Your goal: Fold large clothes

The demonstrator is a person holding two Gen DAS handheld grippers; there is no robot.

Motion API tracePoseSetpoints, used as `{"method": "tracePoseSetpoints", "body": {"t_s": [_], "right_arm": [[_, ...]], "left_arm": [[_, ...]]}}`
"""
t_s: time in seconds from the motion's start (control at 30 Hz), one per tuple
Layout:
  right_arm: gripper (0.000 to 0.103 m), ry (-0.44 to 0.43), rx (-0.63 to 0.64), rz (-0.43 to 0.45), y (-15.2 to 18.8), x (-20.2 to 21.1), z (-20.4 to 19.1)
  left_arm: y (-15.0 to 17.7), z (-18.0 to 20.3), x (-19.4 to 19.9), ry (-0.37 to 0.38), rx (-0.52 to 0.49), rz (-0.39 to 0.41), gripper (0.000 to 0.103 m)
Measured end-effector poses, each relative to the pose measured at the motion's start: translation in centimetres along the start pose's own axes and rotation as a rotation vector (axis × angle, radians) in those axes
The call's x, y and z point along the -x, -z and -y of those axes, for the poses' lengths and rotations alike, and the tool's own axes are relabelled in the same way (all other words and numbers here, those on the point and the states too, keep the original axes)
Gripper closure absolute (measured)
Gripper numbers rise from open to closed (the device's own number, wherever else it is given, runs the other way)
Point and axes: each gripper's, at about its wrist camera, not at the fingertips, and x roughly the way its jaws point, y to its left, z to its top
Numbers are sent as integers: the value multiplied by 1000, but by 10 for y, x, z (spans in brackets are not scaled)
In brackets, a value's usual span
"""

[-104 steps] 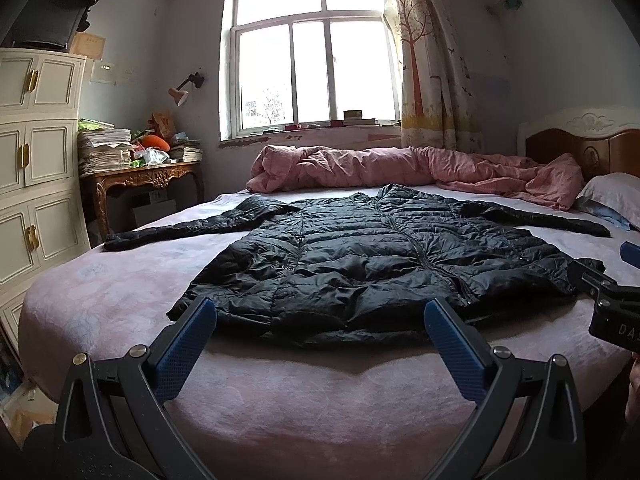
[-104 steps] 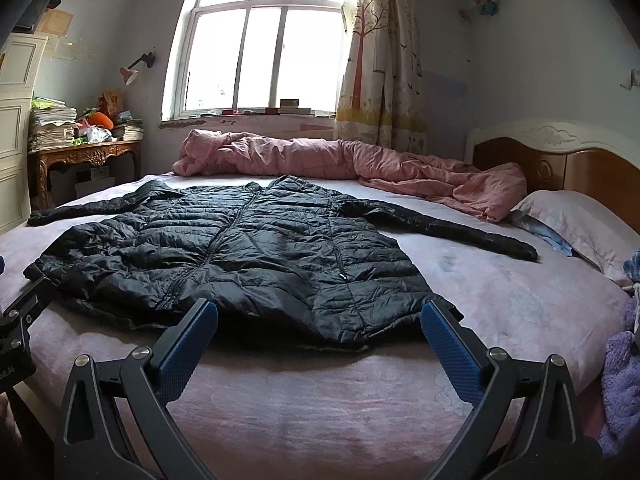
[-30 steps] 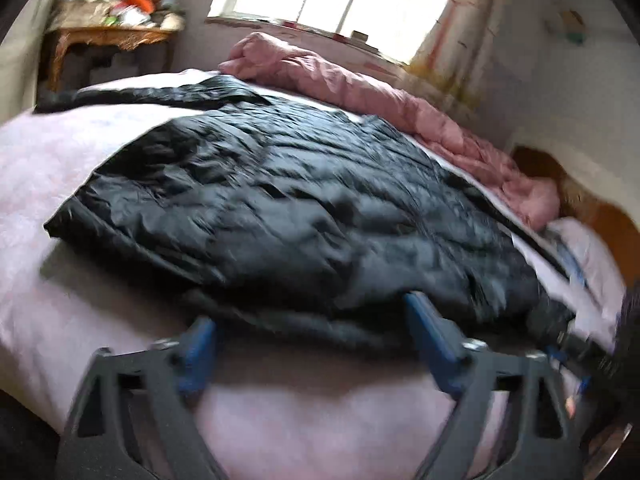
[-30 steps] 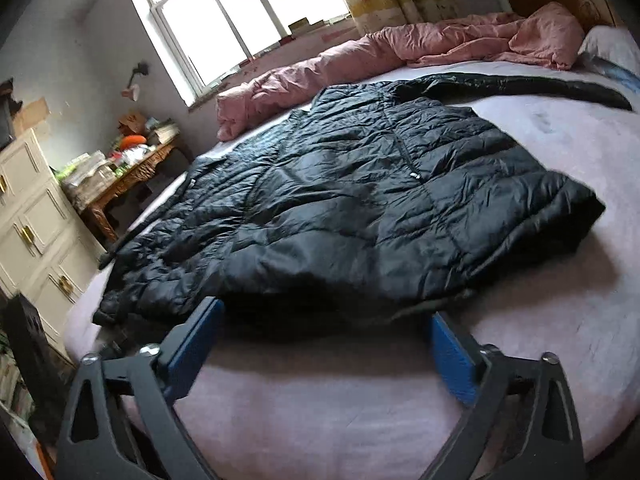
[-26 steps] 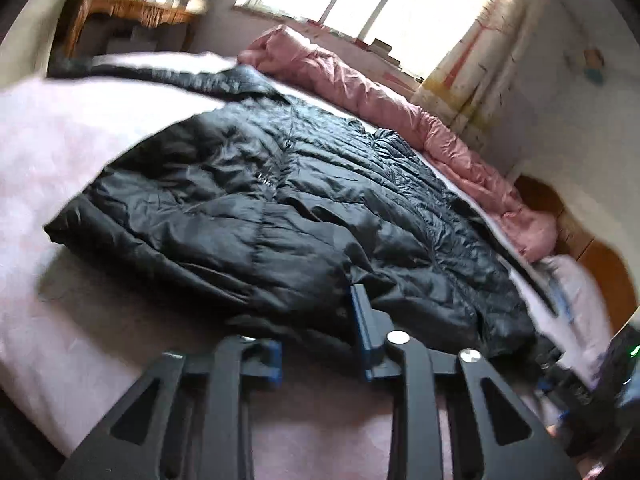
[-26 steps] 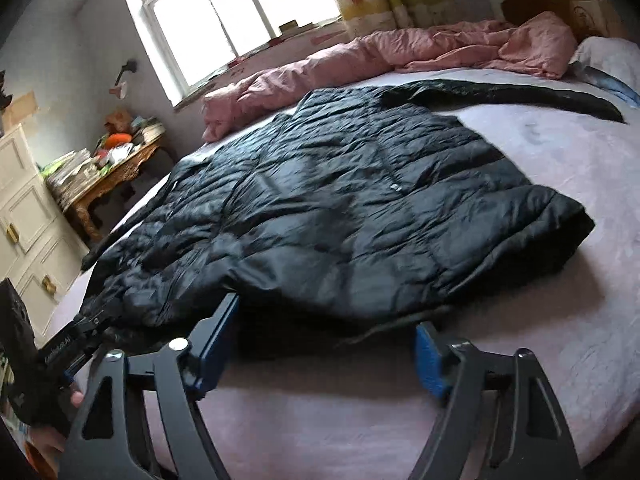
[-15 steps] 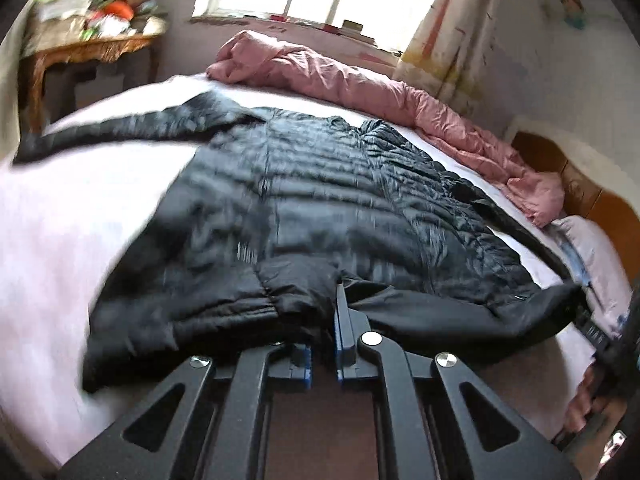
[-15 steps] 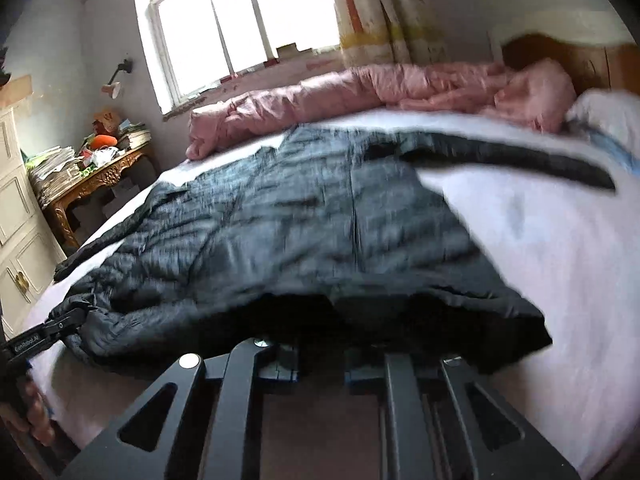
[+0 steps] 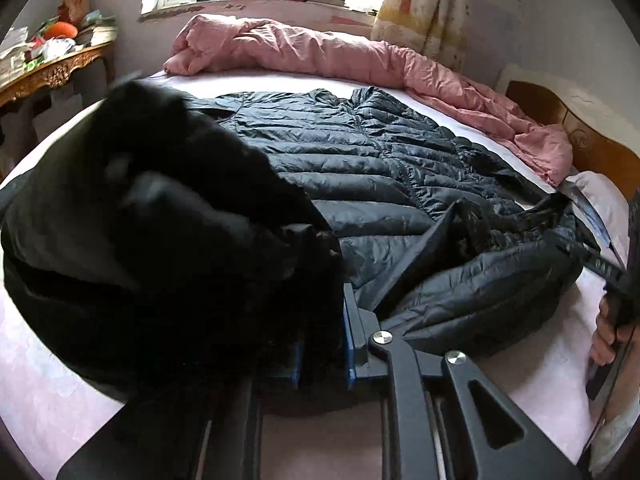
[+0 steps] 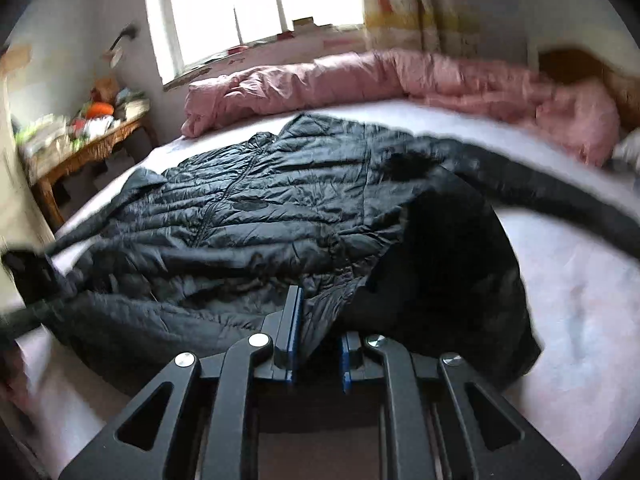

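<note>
A black quilted down jacket [image 9: 384,160] lies on the pink bed [image 9: 552,364], collar toward the window. My left gripper [image 9: 322,340] is shut on the jacket's bottom hem and has lifted that corner, which bulges up at the left of the left wrist view. My right gripper [image 10: 316,344] is shut on the hem of the jacket [image 10: 260,200] at the other corner, also raised; the lifted cloth and a sleeve [image 10: 560,196] arc across the right of that view. The right gripper also shows at the left wrist view's right edge [image 9: 612,280].
A rumpled pink quilt [image 9: 340,56] lies along the far side of the bed under the window. A wooden headboard [image 9: 576,136] and pillow stand at the right. A cluttered carved side table [image 10: 88,140] stands at the left by the wall.
Both grippers went from open in front of the hem to shut on it. They have since lifted the hem corners up and toward the collar, and the jacket's lower part is rising.
</note>
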Motion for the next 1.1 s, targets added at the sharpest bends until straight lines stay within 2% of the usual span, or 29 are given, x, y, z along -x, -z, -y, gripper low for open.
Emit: {"method": "tracePoseSetpoints", "body": {"t_s": [0.03, 0.1, 0.17, 0.23, 0.3, 0.37, 0.47, 0.57, 0.63, 0.7, 0.77, 0.87, 0.97, 1.1], "right_arm": [[86, -9, -8, 4, 0, -2, 1], [81, -8, -13, -8, 3, -5, 3], [68, -32, -29, -30, 5, -4, 6], [30, -46, -39, -38, 5, 1, 8], [14, 2, -70, 44, -1, 19, 9], [13, 27, -83, 102, -7, 30, 11], [13, 21, -108, 91, -13, 34, 19], [13, 49, -81, 110, -7, 42, 31], [12, 102, -63, 91, -9, 43, 38], [12, 107, -12, 37, -15, 38, 44], [12, 124, 30, 12, -15, 35, 51], [12, 161, 45, -22, -10, 24, 63], [12, 159, 20, -28, -6, 14, 70], [13, 146, 39, -21, -8, 3, 66]], "left_arm": [[0, 0, 3, 13, -9, 23, 80], [1, 1, 9, 31, -19, 66, 61], [0, 2, 15, 32, -21, 101, 25], [-1, 6, 24, 16, -34, 161, 10], [-2, 8, 31, 5, -48, 204, 1], [-4, 9, 39, -31, -54, 239, 0], [-8, 7, 53, -76, -49, 289, 0], [-7, 2, 60, -100, -108, 325, 0], [-8, -9, 60, -172, -141, 327, 0], [-11, -27, 61, -245, -117, 321, 0], [-12, -47, 63, -231, -66, 297, 0], [-8, -74, 56, -174, 23, 215, 0], [-3, -90, 47, -138, 89, 143, 0], [0, -94, 41, -113, 123, 112, 0]]}}
